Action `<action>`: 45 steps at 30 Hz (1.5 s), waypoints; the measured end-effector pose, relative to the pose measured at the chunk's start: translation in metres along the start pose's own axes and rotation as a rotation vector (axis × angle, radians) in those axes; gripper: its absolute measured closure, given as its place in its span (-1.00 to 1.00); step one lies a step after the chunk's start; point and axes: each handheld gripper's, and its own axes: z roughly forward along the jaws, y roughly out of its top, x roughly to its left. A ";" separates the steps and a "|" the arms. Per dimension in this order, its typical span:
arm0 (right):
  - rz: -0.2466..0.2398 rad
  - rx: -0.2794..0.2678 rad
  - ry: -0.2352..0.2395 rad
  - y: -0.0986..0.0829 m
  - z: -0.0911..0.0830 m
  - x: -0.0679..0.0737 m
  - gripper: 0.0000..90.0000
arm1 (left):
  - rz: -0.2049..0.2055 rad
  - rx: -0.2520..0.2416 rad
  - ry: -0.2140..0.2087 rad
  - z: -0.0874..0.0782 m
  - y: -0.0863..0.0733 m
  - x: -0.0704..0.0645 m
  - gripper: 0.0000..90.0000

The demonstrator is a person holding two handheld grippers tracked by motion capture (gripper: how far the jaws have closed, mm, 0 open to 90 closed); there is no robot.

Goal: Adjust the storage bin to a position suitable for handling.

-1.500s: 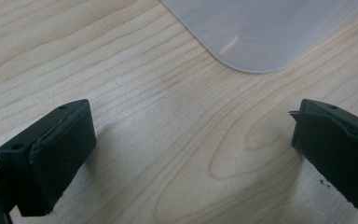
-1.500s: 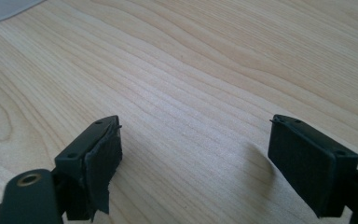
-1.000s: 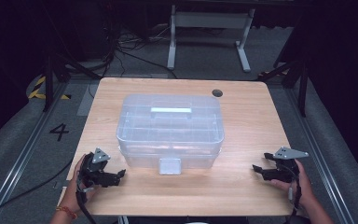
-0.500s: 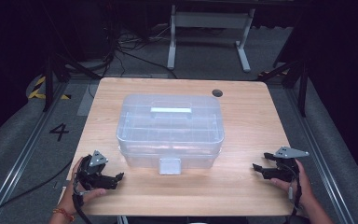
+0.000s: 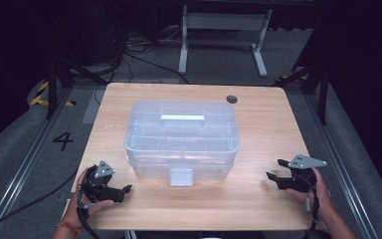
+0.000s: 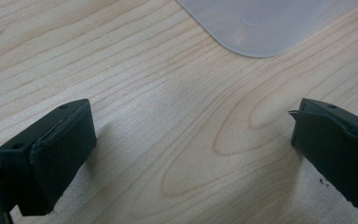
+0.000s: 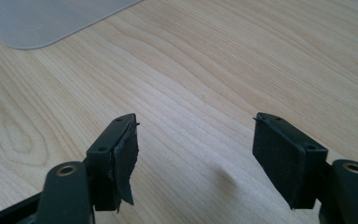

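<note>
One clear plastic box (image 5: 181,137) is counted on one wooden table (image 5: 258,199), with one lid handle (image 5: 182,118) on top of it and one latch (image 5: 181,177) at its front. Two grippers are counted, the left gripper (image 5: 124,189) and the right gripper (image 5: 273,169), each held in one hand, so two hands are seen, and each shows two black jaws set wide apart. One round dark hole (image 5: 232,99) is counted in the tabletop, and one number four (image 5: 63,141) is marked on the floor
</note>
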 end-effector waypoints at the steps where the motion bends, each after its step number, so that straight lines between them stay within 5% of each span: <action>1: -0.005 0.000 -0.001 0.001 0.000 0.001 -0.28 | 0.001 -0.001 0.001 0.000 0.000 0.000 -0.99; 21: -0.021 -0.101 0.026 0.039 -0.006 0.002 -0.28 | 0.002 -0.001 -0.002 0.000 0.000 0.000 -0.99; 22: 0.009 -0.121 0.056 0.048 -0.008 0.000 -0.29 | 0.002 -0.001 -0.002 0.000 0.000 0.000 -0.99; 29: 0.011 -0.192 0.069 0.074 -0.017 -0.001 -0.29 | 0.002 -0.001 -0.002 0.000 0.000 0.000 -0.99; 45: -0.076 -0.262 0.092 0.130 -0.021 0.010 -0.27 | 0.004 -0.010 -0.002 0.000 -0.001 0.000 -0.99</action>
